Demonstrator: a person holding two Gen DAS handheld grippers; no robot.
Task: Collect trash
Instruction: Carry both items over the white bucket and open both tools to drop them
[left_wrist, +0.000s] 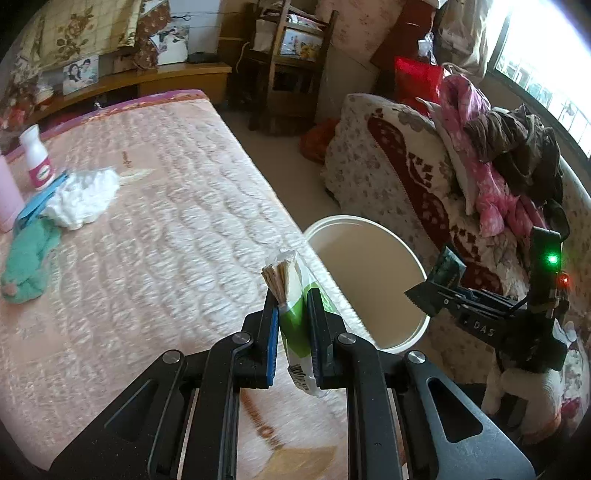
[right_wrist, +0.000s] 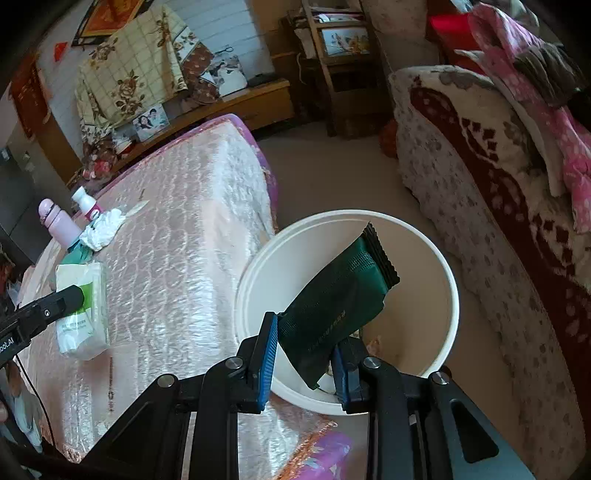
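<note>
In my right gripper I hold a dark green snack wrapper, the jaws closed tight on its lower end; its crimped black edge sticks up and out over the open mouth of the white bucket. The bucket stands on the floor, just beside the edge of the bed, between the bed and a sofa draped in a flowered cover. My left gripper is clamped on a white and green tissue pack, pinched edge-on so that the folded tissues show at its top; it hangs above the pink quilted bedspread near the bed's edge, close to the bucket but not over it. Further back on the bed lie a crumpled white tissue, a light blue strip partly under it, and a green cloth. A small white bottle with a pink label and a pink flask stand upright beside them. A heap of pink and brown clothes lies on the sofa's back.
</note>
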